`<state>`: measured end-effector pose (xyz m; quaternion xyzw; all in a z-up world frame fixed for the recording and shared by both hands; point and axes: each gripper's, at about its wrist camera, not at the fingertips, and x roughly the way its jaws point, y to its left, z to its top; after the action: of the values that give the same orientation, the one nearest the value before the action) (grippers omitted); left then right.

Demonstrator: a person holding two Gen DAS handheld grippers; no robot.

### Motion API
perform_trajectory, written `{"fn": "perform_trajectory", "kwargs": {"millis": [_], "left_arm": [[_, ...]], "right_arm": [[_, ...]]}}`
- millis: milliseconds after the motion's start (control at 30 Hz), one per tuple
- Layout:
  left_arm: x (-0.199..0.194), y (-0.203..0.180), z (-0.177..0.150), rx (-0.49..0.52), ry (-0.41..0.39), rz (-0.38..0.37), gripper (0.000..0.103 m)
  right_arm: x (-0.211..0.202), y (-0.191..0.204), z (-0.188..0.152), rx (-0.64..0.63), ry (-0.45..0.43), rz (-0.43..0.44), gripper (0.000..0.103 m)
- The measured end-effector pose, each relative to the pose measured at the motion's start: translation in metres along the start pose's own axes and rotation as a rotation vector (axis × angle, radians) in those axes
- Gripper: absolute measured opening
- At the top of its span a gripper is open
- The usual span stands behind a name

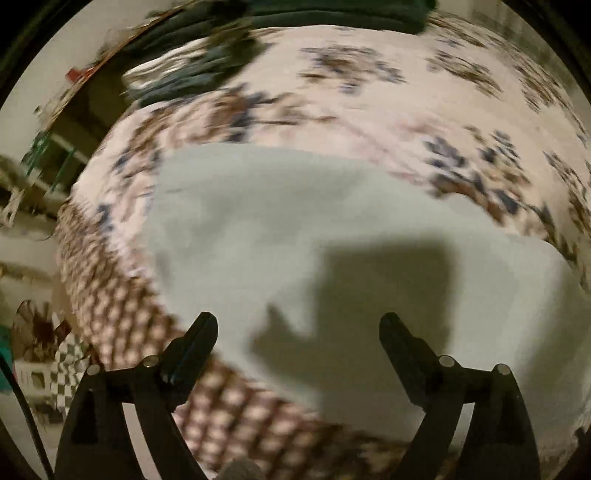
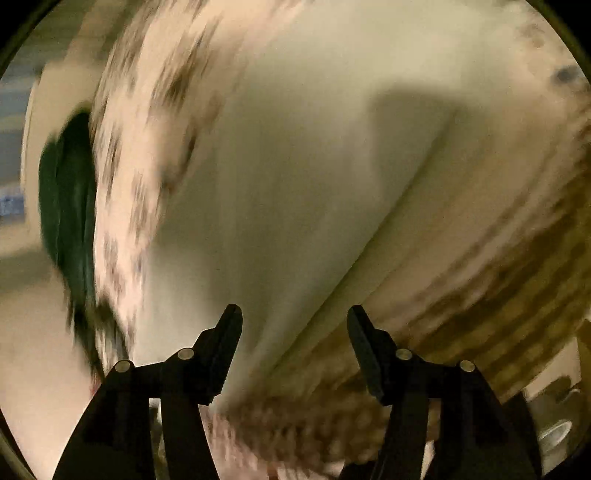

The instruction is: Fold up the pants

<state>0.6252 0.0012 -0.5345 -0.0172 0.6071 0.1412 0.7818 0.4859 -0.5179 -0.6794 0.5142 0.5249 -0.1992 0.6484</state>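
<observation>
The pale grey-white pants (image 1: 280,221) lie spread flat on a floral and checked bedspread (image 1: 332,92). My left gripper (image 1: 297,325) is open and empty, hovering above the near edge of the pants, its shadow falling on the cloth. In the right wrist view the pants (image 2: 295,166) fill the middle, blurred by motion, with a long fold edge running diagonally. My right gripper (image 2: 293,314) is open and empty just above that edge.
Dark green cloth (image 1: 332,14) lies at the far edge of the bed, also at the left in the right wrist view (image 2: 70,206). Shelves and clutter (image 1: 33,177) stand left of the bed. A white cup-like object (image 2: 554,432) sits beyond the bed.
</observation>
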Motion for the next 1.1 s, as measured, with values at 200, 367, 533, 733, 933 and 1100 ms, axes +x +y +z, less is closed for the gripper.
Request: {"fn": "perform_trajectory", "kwargs": {"millis": [200, 367, 533, 733, 933, 1100], "left_arm": [[0.022, -0.063, 0.001, 0.015, 0.019, 0.028, 0.089], [0.032, -0.084, -0.009, 0.021, 0.038, 0.080, 0.089], [0.028, -0.092, -0.017, 0.031, 0.017, 0.121, 0.089], [0.017, -0.096, -0.024, 0.032, 0.000, 0.112, 0.089], [0.027, -0.101, -0.033, 0.020, 0.031, 0.119, 0.089], [0.019, -0.101, -0.037, -0.010, 0.029, 0.090, 0.089]], "right_arm": [[-0.033, -0.085, 0.129, 0.129, -0.227, -0.108, 0.062], [0.008, -0.115, 0.184, 0.185, -0.202, -0.111, 0.059], [0.014, -0.109, 0.185, 0.155, -0.270, -0.083, 0.009], [-0.047, -0.116, 0.161, 0.093, -0.375, -0.085, 0.007], [-0.021, -0.160, 0.169, 0.164, -0.222, -0.127, 0.008], [-0.021, -0.172, 0.179, 0.271, -0.175, -0.067, 0.023]]}}
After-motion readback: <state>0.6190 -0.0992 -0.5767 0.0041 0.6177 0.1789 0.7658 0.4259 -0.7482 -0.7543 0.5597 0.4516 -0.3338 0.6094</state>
